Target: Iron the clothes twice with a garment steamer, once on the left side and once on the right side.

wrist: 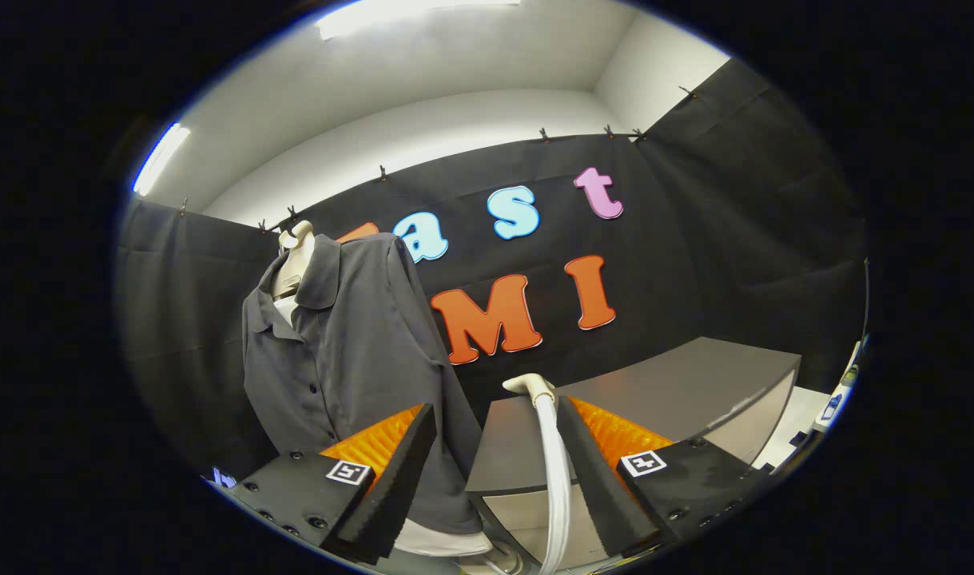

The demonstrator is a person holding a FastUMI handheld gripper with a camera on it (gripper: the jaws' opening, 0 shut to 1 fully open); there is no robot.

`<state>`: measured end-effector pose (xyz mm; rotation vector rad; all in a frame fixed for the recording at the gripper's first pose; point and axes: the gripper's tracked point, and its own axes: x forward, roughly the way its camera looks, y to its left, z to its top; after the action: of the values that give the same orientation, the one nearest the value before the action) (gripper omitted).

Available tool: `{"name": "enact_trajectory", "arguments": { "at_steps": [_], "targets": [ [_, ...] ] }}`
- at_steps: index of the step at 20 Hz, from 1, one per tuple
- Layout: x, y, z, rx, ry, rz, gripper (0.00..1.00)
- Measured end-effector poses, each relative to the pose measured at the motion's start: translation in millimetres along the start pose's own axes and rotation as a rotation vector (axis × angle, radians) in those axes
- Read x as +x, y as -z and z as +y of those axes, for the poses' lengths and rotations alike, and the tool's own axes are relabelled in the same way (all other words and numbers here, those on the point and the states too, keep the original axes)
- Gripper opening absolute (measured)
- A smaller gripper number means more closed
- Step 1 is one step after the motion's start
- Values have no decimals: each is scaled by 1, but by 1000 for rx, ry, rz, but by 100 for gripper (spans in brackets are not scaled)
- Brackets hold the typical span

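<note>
A dark grey button-up shirt [351, 343] hangs on a pale mannequin torso [295, 259], ahead of my left finger and partly behind it. A white layer shows below the shirt's hem. The white garment steamer [552, 455] rises as a slim ribbed tube with a curved head at its top. It stands between my fingers, close against the inner side of the right finger and apart from the left one. My gripper [494, 411] is open with a wide gap. The steamer's lower end is hidden below the fingers.
A grey table or cabinet [678, 383] stands beyond my right finger, right of the steamer. Small items lie on a white surface [830, 403] at the far right. Black cloth walls close in the back and both sides.
</note>
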<state>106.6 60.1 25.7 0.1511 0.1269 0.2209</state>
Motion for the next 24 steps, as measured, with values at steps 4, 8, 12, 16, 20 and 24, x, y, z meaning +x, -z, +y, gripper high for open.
{"name": "enact_trajectory", "arguments": {
  "at_steps": [4,8,12,16,20,24],
  "targets": [
    [95,-3,-22,21,-20,125,98],
    [191,25,-58,-13,-8,317,98],
    [249,84,-92,-33,47,527,97],
    [266,114,-82,-14,-10,631,97],
    [265,134,-94,12,-23,735,78],
    [259,147,-107,61,-2,772,53]
  ]
}}
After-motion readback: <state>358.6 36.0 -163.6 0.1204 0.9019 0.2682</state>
